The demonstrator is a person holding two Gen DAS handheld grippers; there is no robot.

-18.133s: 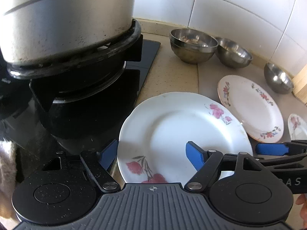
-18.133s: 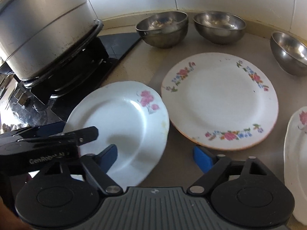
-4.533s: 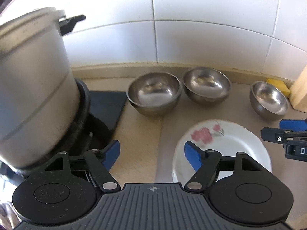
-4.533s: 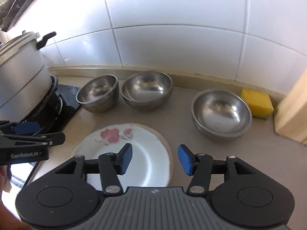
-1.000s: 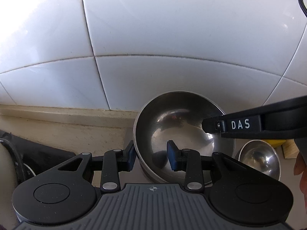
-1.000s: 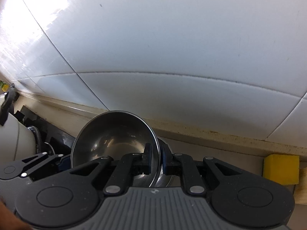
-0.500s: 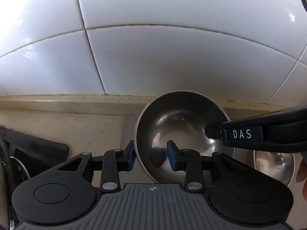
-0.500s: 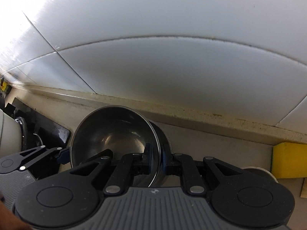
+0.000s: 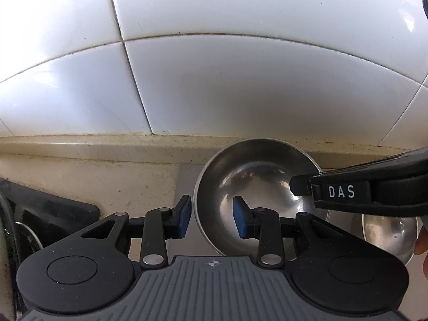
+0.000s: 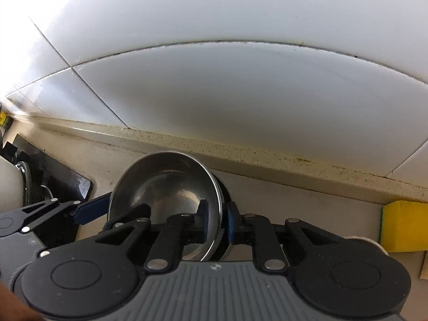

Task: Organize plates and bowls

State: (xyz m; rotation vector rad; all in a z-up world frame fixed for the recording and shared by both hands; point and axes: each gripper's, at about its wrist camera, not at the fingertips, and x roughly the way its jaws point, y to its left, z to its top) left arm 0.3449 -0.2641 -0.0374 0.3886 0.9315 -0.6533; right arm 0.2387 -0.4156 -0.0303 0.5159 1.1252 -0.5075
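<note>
A steel bowl [image 9: 256,187] rests nested in a second steel bowl [image 10: 226,190] on the counter near the tiled wall; it also shows in the right wrist view [image 10: 165,187]. My left gripper [image 9: 212,220] straddles its left rim with the jaws parted, a gap between pads and rim. My right gripper [image 10: 216,220] straddles the right rim, jaws slightly parted with little gap. It also shows in the left wrist view [image 9: 302,188]. A third steel bowl [image 9: 388,234] stands to the right.
The black stove top [image 9: 50,211] and a pot's edge [image 10: 10,184] lie to the left. A yellow sponge [image 10: 404,224] sits at the right by the wall. The tiled wall [image 9: 214,80] is close ahead.
Both grippers lowered the held bowl into the other bowl. The left jaws opened off the rim, and the right jaws loosened.
</note>
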